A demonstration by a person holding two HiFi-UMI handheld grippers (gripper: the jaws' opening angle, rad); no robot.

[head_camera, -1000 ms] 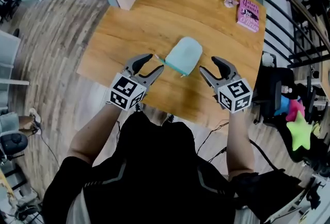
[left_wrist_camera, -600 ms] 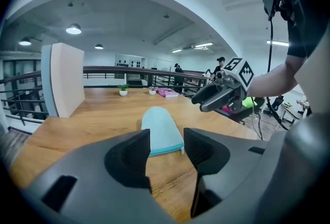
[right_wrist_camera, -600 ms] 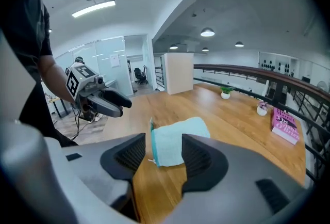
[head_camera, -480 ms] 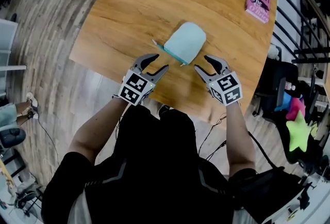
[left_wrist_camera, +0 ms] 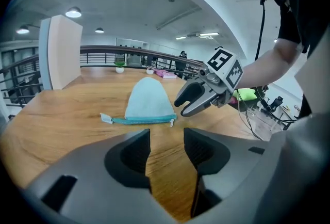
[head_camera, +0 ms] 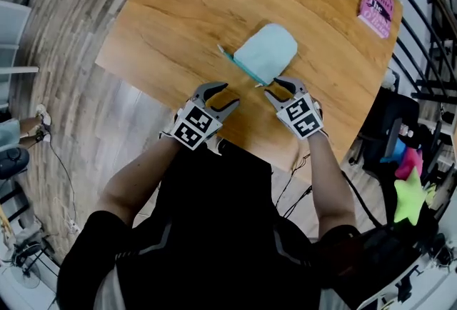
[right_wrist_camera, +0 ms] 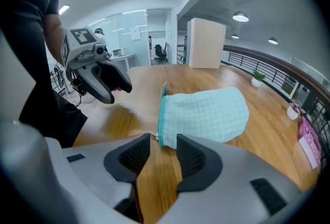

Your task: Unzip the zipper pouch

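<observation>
Checking head view: left gripper (head_camera: 230,93) and right gripper (head_camera: 271,87) were both low over the wooden table (head_camera: 178,23). Both were just short of the zipper pouch (head_camera: 268,51), which lay flat ahead of them with its zipper (head_camera: 243,67) edge toward the jaws. Pink book (head_camera: 376,7) sat well beyond the right gripper, out of the way.

Left gripper view: jaws were spread, only bare wood grain between them. Pouch was ahead, slightly left; right gripper hung beside the zipper pull (left_wrist_camera: 172,122). White block (left_wrist_camera: 62,50) and potted plant (left_wrist_camera: 119,67) stood well behind the pouch.

Right gripper view: jaws had just been closing but were apart, pads on nothing. Teal zipper corner sat just past the tips, in line with the gap. Pouch was pale blue waffle-textured fabric, rounded at the far end.
</observation>
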